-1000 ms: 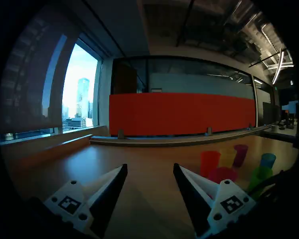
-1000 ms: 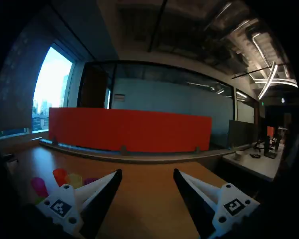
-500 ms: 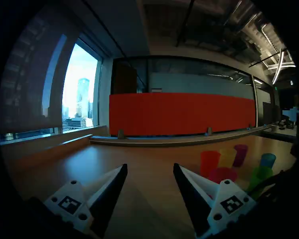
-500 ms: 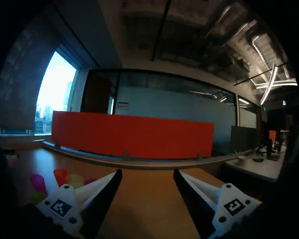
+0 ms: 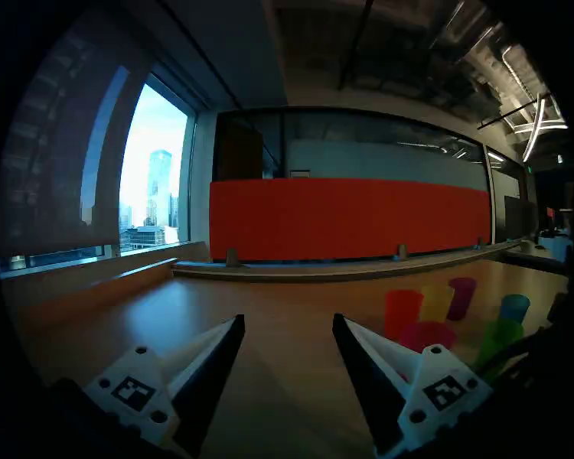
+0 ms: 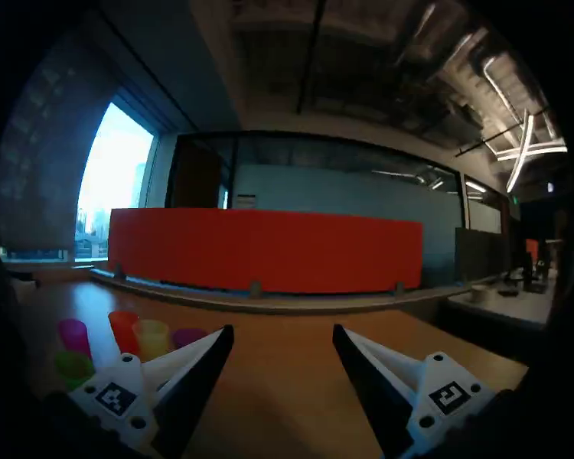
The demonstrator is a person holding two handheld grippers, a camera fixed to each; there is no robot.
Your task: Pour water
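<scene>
Both tools are spread wide with nothing between the fingers. The left gripper [image 5: 288, 320] and the right gripper [image 6: 282, 330] each hang over the wooden table [image 5: 287, 294].

My landmark is the long red panel [image 5: 348, 218] across the back. In the left gripper view, in front of the panel's right end, there's an orange cup [image 5: 402, 310], a yellow cup [image 5: 437, 301], a purple cup [image 5: 462, 296], a blue cup [image 5: 513, 307], a green cup [image 5: 501, 335] and a pink cup [image 5: 427, 334]. The pink one is tucked just behind that gripper's right finger. Left of the panel is a bright window [image 5: 153, 191] with towers outside.

The right gripper view has the bunch in front of the panel's left end, and a pale side desk [image 6: 509, 294] past its right end.

Every cup stands upright, long axis vertical, mouth up. I can't tell what's inside them.
</scene>
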